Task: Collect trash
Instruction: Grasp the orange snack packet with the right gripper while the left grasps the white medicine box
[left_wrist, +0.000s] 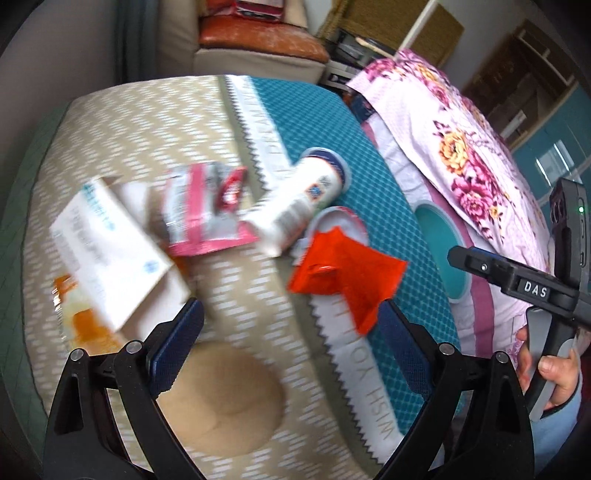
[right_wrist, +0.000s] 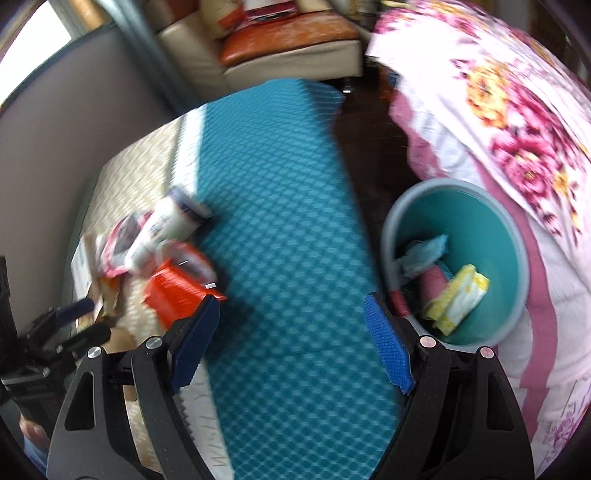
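The trash lies in a loose heap on a patterned beige and teal mat (left_wrist: 258, 110), at centre left of the left wrist view and at left of the right wrist view. It comprises a red wrapper (left_wrist: 343, 273), a white cylindrical container (left_wrist: 295, 206) on its side, a pink foil pouch (left_wrist: 199, 214), a white carton (left_wrist: 110, 251) and an orange-printed packet (left_wrist: 74, 317).

The left gripper (left_wrist: 291, 350) stands wide with nothing between its blue pads, low in the frame just below the red wrapper. The right gripper (right_wrist: 291, 350) is likewise wide and empty, over bare teal mat. A teal bin (right_wrist: 509, 236) at right of the right wrist view already holds several items.

Handling judgement: the wrapper and pouch look light, thin and crushable, probably slippery; pinch a raised fold or corner. The container appears stiff and liable to roll; take it across the body. The carton appears rigid but light; grip an edge.

Motion blur obscures all printed text on the items. What lies beneath the carton is hidden. The bin is mostly cut off in the left wrist view.
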